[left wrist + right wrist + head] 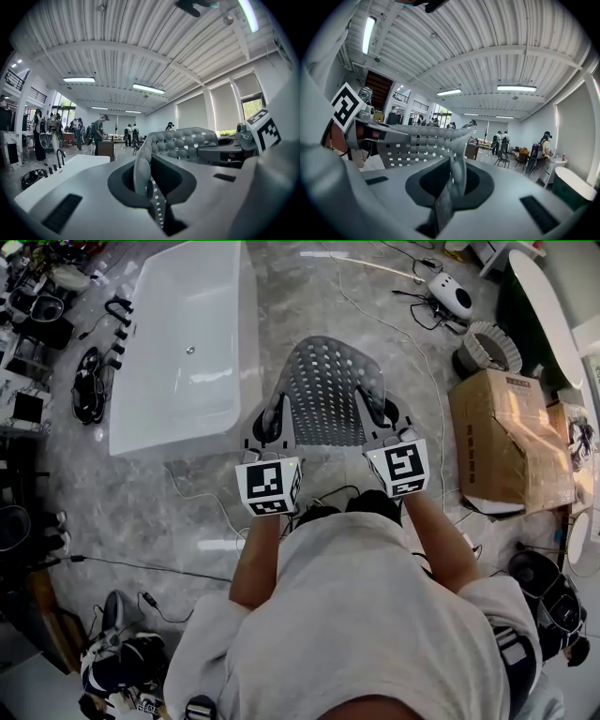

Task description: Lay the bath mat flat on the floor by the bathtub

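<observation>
A grey perforated bath mat (328, 390) hangs stretched between my two grippers, above the marble floor just right of the white bathtub (187, 343). My left gripper (273, 421) is shut on the mat's near left corner and my right gripper (382, 413) on its near right corner. In the left gripper view the mat's edge (140, 173) stands pinched in the jaws, and the bumpy sheet (183, 143) runs right toward the other gripper. The right gripper view shows the mat (422, 145) spreading left from its pinched edge (457, 171).
A cardboard box (506, 437) stands on the floor at the right, a round grey basket (487, 348) and a dark green tub (539, 315) beyond it. Cables (394, 324) trail over the floor. Faucet parts (117, 329) lie left of the bathtub. People stand far off.
</observation>
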Tool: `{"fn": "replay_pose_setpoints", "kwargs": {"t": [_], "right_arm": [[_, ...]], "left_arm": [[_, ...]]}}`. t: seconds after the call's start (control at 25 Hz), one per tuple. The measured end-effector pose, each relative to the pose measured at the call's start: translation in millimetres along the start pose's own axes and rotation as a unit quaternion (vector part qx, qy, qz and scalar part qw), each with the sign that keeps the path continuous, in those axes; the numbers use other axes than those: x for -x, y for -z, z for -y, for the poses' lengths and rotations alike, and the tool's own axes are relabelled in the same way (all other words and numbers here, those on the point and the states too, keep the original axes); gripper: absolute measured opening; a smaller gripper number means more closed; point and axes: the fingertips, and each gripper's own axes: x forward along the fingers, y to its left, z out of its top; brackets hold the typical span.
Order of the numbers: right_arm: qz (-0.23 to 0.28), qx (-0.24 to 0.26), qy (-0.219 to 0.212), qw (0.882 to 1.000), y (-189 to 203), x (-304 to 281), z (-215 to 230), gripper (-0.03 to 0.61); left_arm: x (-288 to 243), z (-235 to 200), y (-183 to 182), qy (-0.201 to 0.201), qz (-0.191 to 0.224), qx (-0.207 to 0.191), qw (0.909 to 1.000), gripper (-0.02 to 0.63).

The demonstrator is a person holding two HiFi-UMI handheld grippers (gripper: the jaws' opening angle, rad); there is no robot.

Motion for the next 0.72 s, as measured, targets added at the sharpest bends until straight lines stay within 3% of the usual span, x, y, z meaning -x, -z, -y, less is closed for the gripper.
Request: {"fn": "replay_pose_setpoints", "kwargs": {"t": [0.52,0.72], "right_arm": [[0.009,0.002,0.011,1.000,8,-32,29,0.023],[-0.010,-0.002,-0.015,1.000,28,-70,49,0.023]], "left_arm": [[-38,-21,7,-0.005,-0.005,-0.008,0.9999,0.028],[-77,-26,23,-0.012,-0.028,-0.001,0.9995,0.027]]}}
